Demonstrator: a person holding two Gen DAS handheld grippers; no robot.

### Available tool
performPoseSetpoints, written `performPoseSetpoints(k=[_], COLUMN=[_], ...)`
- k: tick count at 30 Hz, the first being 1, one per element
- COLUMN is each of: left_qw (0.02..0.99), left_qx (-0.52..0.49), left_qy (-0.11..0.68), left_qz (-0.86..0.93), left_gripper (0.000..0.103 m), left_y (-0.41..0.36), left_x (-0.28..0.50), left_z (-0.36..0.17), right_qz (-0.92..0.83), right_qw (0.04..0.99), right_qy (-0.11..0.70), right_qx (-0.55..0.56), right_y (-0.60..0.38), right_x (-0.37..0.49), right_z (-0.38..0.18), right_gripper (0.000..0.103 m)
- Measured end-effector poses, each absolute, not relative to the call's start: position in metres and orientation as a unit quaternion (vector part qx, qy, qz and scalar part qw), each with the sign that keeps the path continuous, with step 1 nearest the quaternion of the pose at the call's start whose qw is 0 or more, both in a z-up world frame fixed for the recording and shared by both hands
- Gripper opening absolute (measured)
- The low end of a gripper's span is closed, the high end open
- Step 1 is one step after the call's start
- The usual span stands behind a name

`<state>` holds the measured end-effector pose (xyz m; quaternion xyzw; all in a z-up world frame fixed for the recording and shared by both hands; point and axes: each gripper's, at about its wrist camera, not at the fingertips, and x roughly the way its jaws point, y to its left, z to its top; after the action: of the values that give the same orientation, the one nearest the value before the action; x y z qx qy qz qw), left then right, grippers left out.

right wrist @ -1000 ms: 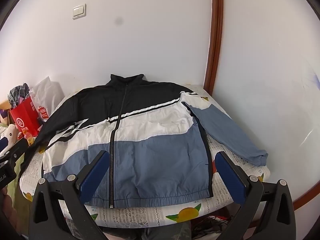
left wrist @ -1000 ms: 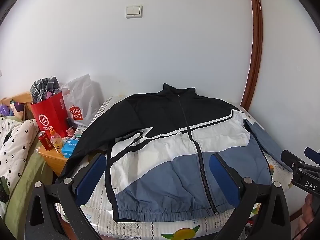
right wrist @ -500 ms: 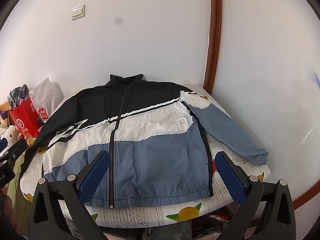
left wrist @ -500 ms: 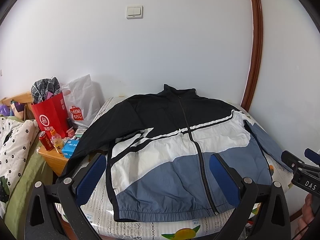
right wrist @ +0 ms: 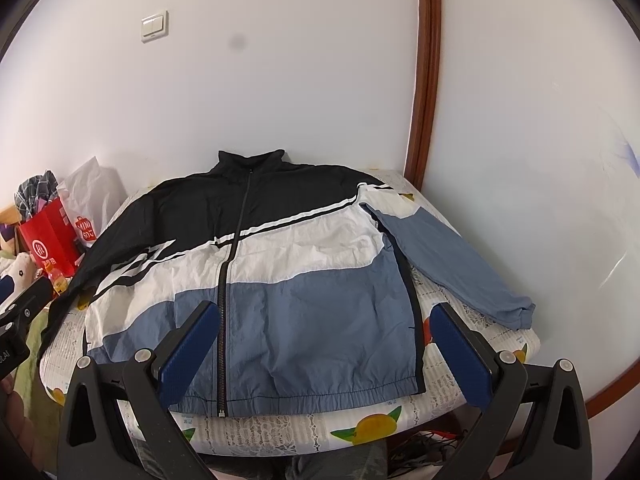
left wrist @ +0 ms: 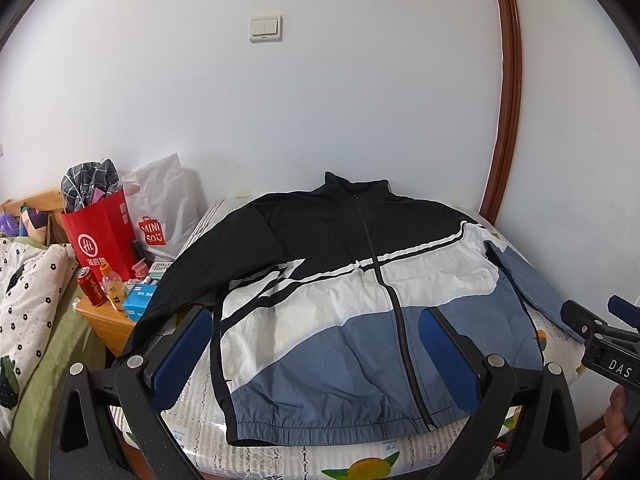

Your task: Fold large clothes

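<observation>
— Left gripper (left wrist: 316, 352) and right gripper (right wrist: 328, 350): any change?
— Barely; both hold the same pose as a second ago, jaws spread wide and empty, hovering level above the hem of the jacket (right wrist: 256, 264), which lies flat, zipped, on the bed (right wrist: 304, 428).

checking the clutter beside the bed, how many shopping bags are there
2: a red paper bag stuffed with clothes on the wooden nightstand, and a white Miniso bag right behind it against the wall. Others may be hidden behind them.
</observation>
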<state>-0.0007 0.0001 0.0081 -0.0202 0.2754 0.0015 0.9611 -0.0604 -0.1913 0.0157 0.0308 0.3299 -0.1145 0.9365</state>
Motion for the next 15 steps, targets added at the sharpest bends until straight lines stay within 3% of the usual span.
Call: performPoseSetpoints(k=[15], left_qw=[0.962], left_qx=[-0.028], left_qy=[0.272], left_qz=[-0.007], left_gripper=[0.103], left_y=[-0.0068], left_x=[0.0], left_z=[0.0052], right_qz=[-0.118], right_qw=[0.938], right_qy=[0.324], right_qx=[0.03], right_y=[-0.1909], right_x=[-0.0615], right_z=[0.0174], right_gripper=[0.103])
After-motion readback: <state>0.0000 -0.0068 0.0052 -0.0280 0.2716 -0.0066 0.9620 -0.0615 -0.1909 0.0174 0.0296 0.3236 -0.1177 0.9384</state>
